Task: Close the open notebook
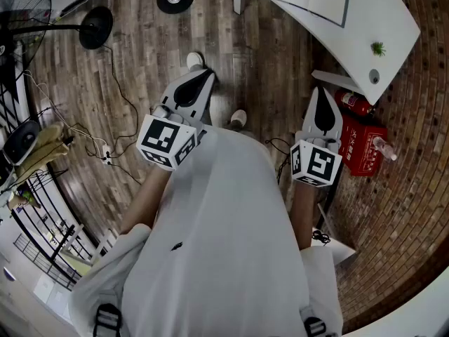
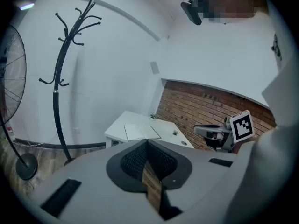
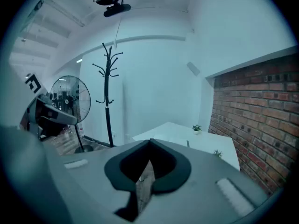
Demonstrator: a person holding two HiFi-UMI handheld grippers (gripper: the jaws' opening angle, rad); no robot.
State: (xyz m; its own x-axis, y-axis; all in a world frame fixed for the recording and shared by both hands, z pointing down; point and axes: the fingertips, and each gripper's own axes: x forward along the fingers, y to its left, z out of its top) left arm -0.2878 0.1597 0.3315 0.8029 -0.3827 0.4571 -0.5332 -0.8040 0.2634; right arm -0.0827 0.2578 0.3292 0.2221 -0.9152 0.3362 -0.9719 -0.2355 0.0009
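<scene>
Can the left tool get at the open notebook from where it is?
Probably not yet. The left tool, jaws together, sits near the person's body, with wooden plank floor between it and the white table bearing the open white notebook. Nothing blocks the way; stepping closer should do.

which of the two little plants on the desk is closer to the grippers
The plant beside the round hole in the desk; the other plant stands at the desk's far edge.
</scene>
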